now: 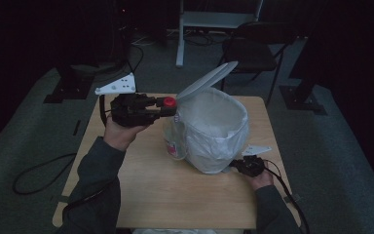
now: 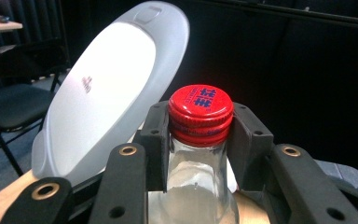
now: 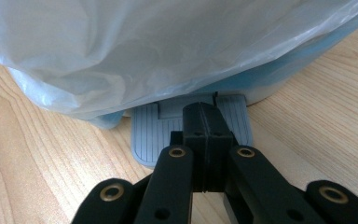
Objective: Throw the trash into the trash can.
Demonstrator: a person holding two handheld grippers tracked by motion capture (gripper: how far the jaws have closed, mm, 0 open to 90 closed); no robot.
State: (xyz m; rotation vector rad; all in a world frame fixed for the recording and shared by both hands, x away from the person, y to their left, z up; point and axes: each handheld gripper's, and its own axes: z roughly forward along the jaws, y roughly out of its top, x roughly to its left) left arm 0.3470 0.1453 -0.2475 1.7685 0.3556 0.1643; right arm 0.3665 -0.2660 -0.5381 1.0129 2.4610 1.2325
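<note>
At frame centre, we saw the left gripper (image 2: 200, 140) clamped on the bottle (image 2: 196, 186), its red cap (image 2: 200, 114) print unreadable; the right gripper (image 3: 205, 135), jaws together, pressed the bin's pedal (image 3: 154, 135).

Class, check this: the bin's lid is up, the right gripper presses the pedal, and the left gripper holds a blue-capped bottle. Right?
Not quite. The bottle's cap is red, as the left gripper view shows. The lid is up, the right gripper is on the pedal.

The right gripper (image 3: 207, 122) has its 2 black jaws pressed together, tips resting on a ribbed grey pedal (image 3: 154, 135) that juts from under a bin draped in translucent plastic liner (image 3: 168, 51), on the wooden table (image 3: 37, 172).
</note>
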